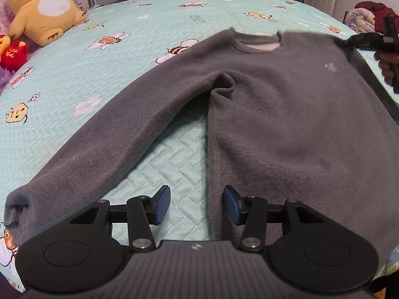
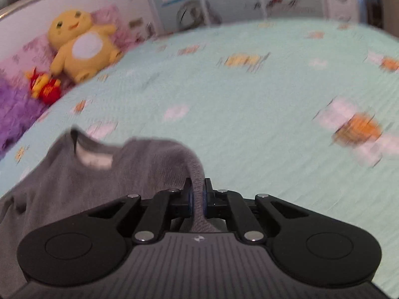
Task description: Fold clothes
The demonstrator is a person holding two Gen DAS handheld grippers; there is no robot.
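Pinching grey sweater (image 2: 139,164), right gripper (image 2: 197,200); left gripper (image 1: 197,205) parted.

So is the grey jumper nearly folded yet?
Not nearly. Done: the grey jumper lies spread front-up on the bed cover, one sleeve stretched out sideways. In hand: the right gripper is shut on a pinch of the jumper near its shoulder, while the left gripper hangs open above the hem, gripping nothing. Left: no fold shows yet, so sleeves and body all remain.

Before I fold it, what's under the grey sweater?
The quilted mint bedspread shows between the sweater's sleeve and body. Anything beneath the fabric itself is covered.
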